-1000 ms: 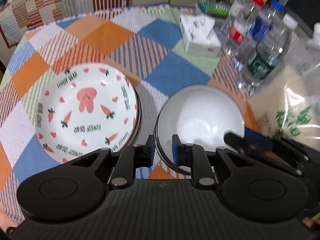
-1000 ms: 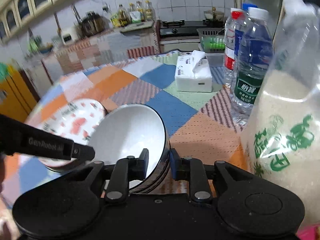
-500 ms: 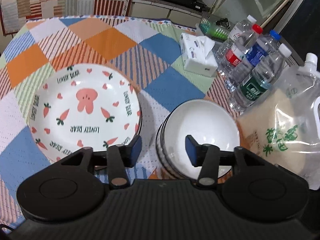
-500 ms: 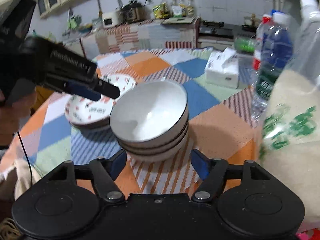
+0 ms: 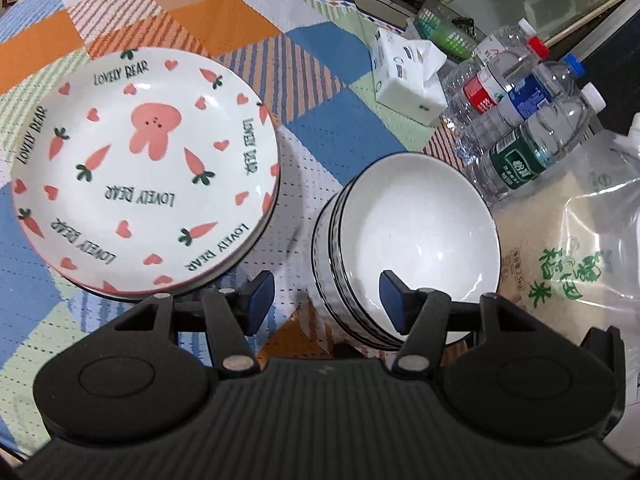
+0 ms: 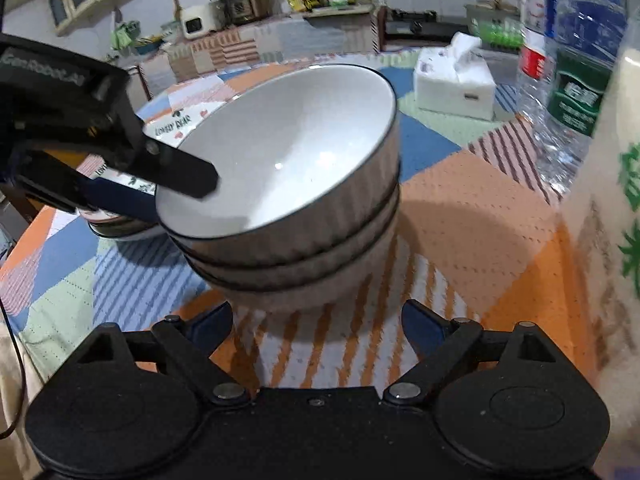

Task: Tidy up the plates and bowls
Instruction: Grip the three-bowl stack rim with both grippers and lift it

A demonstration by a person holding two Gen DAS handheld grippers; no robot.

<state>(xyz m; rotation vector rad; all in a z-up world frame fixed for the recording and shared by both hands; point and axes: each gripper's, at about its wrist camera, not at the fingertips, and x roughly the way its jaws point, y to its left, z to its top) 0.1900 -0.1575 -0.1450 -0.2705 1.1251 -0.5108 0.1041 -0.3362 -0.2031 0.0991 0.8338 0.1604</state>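
A stack of white bowls with dark rims [image 5: 416, 240] stands on the patchwork tablecloth; it also shows in the right wrist view [image 6: 296, 188]. To its left lies a stack of white plates with a pink rabbit and carrots [image 5: 144, 168], partly hidden in the right wrist view [image 6: 176, 124]. My left gripper [image 5: 326, 304] is open, its jaws straddling the near rim of the bowl stack; it shows in the right wrist view [image 6: 152, 184]. My right gripper [image 6: 316, 324] is open and empty, just in front of the bowl stack's base.
A tissue box [image 5: 408, 76] sits beyond the bowls. Several water bottles [image 5: 524, 132] and a rice bag [image 5: 572, 248] stand close on the right. A kitchen counter [image 6: 280, 40] lies behind the table.
Both grippers have opened wide and let go of the top bowl, which now rests on the stack. The left gripper has drawn back and risen a little.
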